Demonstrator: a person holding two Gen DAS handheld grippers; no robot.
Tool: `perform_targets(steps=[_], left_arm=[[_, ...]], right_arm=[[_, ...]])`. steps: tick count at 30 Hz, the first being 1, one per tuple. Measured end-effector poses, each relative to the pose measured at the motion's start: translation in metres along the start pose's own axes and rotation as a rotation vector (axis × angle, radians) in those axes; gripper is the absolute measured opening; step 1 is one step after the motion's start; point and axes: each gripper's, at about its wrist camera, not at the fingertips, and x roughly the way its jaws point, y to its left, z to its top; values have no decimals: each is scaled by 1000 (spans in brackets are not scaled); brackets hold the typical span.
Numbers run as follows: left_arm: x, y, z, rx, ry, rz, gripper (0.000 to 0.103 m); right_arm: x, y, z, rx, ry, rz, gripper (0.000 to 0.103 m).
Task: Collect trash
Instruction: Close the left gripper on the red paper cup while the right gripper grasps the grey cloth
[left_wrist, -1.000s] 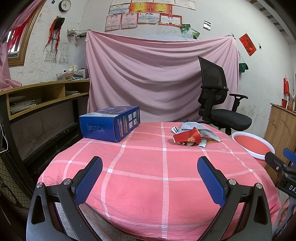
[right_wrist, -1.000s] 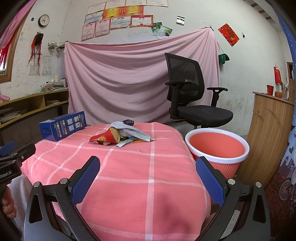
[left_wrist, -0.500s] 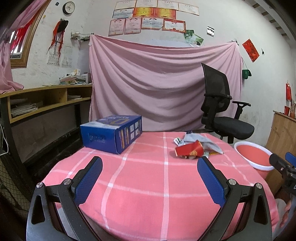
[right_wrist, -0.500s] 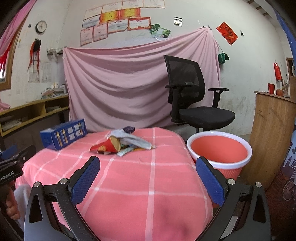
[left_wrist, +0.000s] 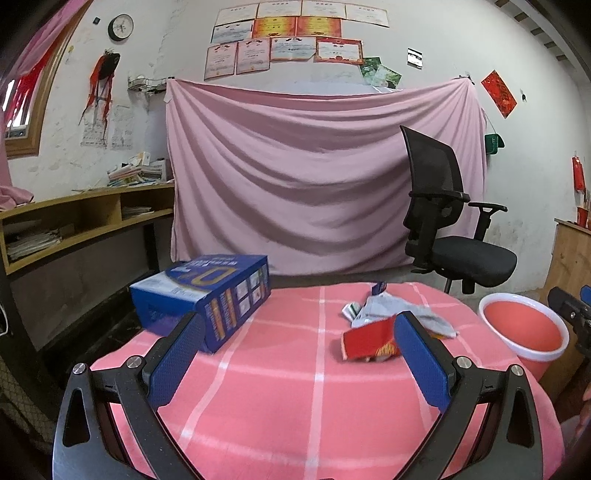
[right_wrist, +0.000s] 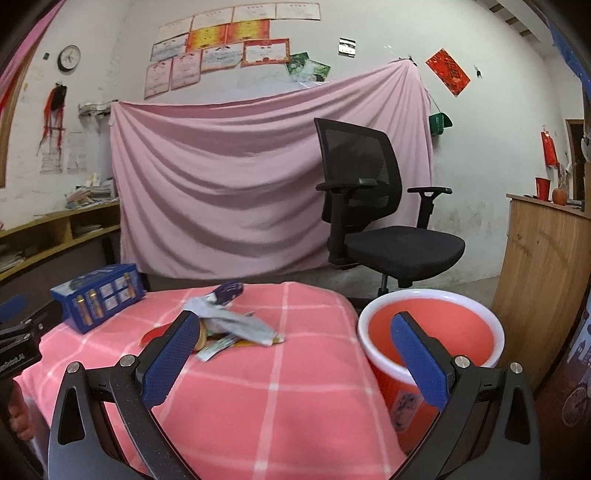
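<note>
Trash heaped on pink checked table, toward its right half, untouched. Nearest, left gripper and right gripper both spread wide, empty, above cloth. Red packet in front, grey wrapper behind. Blue box left; red bin just beside right edge. Chair beyond.

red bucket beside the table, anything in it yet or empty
Empty as far as visible: the red bucket shows only bare inner wall, though its bottom is hidden. The trash pile lies on the table.
</note>
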Motion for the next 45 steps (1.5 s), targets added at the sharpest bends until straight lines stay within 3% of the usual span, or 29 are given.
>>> perform_targets(steps=[11, 18, 22, 29, 33, 38, 41, 45], left_arm=[[35, -14, 20, 7, 6, 5, 100], [69, -12, 26, -18, 94, 0, 100], [85, -10, 22, -22, 164, -26, 100], [108, -15, 3, -23, 311, -83, 100], [112, -27, 2, -22, 347, -134, 100], [119, -47, 5, 7, 362, -183, 98], [127, -54, 7, 7, 387, -193, 88], [141, -60, 4, -4, 446, -198, 61]], right_arm=[[29, -17, 23, -14, -28, -13, 103], [65, -19, 34, -71, 0, 7, 103], [95, -21, 34, -76, 86, 69, 103], [133, -15, 9, -133, 270, 101, 103], [150, -14, -5, -142, 380, 145, 79], [162, -11, -12, -156, 448, 216, 70], [163, -10, -11, -152, 449, 237, 70], [167, -8, -10, -150, 454, 269, 62]])
